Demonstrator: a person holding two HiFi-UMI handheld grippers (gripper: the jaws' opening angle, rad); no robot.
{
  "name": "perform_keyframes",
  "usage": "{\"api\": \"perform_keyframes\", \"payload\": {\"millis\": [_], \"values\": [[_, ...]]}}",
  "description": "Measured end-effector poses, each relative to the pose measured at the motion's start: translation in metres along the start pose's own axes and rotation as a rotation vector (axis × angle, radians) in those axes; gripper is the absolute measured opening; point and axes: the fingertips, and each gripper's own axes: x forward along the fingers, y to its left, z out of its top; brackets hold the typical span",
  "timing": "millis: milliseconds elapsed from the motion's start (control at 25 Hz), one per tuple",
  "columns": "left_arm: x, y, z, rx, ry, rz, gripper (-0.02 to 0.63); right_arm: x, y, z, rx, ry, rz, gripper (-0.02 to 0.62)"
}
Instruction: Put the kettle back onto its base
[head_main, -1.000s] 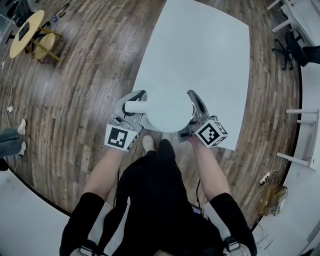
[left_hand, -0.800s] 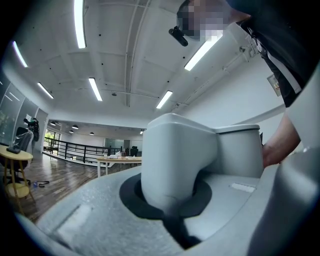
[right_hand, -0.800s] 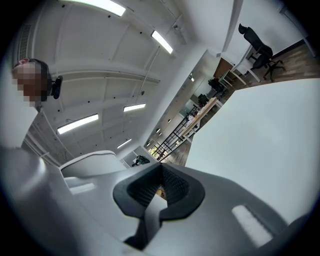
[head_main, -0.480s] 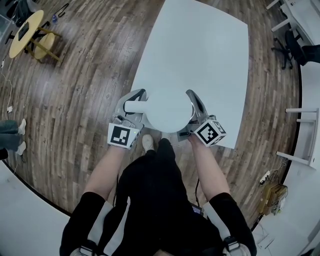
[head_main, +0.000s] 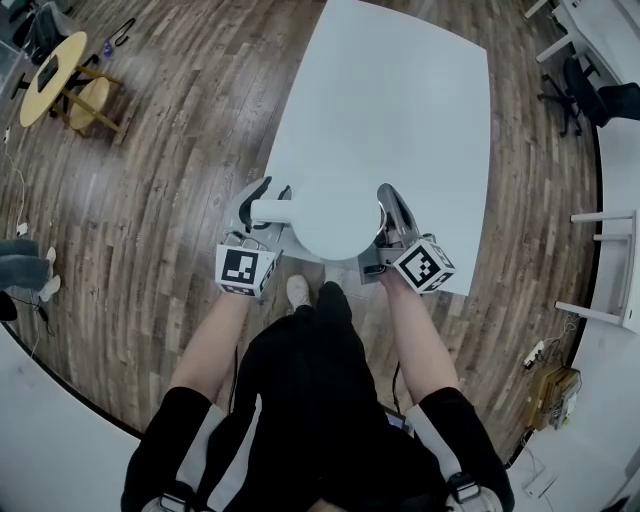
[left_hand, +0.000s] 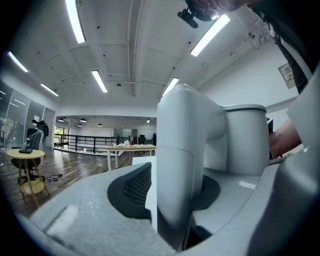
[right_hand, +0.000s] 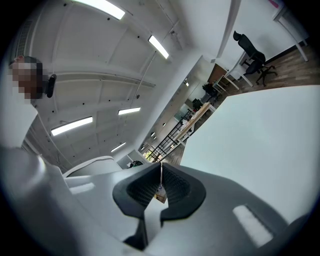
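The handle (left_hand: 180, 165) of the kettle (head_main: 335, 222) is left loose between the just-parted fingers of the left gripper (head_main: 273, 190), best drawn straight back without brushing it; the right gripper (right_hand: 161, 184) is closed on nothing.

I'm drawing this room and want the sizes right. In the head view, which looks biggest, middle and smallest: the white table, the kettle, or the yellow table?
1. white table
2. kettle
3. yellow table. It stands farther off on the floor, so it may really be bigger than the kettle.
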Motion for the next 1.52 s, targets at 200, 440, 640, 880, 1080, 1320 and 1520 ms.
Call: {"api": "perform_keyframes", "payload": {"millis": [200, 440, 640, 880, 1080, 1320, 1520], "values": [[-0.007, -0.006, -0.008, 0.054, 0.043, 0.002, 0.152, -0.024, -0.011, 0.015, 0.010, -0.052, -0.028, 0.009], [-0.023, -0.009, -0.015, 0.043, 0.071, -0.003, 0.155, -0.059, -0.027, 0.022, 0.017, -0.088, -0.092, 0.009], [-0.039, -0.008, -0.015, 0.027, 0.056, 0.009, 0.155, -0.068, -0.023, 0.019, -0.018, -0.082, -0.088, 0.008], [-0.061, -0.012, -0.012, -0.029, 0.048, 0.040, 0.155, -0.070, -0.027, 0.006, -0.005, -0.039, -0.116, 0.002], [-0.078, -0.013, 0.007, -0.050, 0.002, 0.089, 0.117, -0.082, -0.012, 0.008, -0.057, -0.009, -0.060, 0.001], [-0.094, -0.046, 0.031, -0.050, -0.060, 0.111, 0.002, -0.118, 0.007, 0.025, -0.126, 0.010, 0.030, 0.002], [-0.104, -0.085, 0.039, -0.052, -0.076, 0.084, 0.002, -0.146, 0.018, 0.033, -0.161, 0.020, 0.083, 0.001]]}}
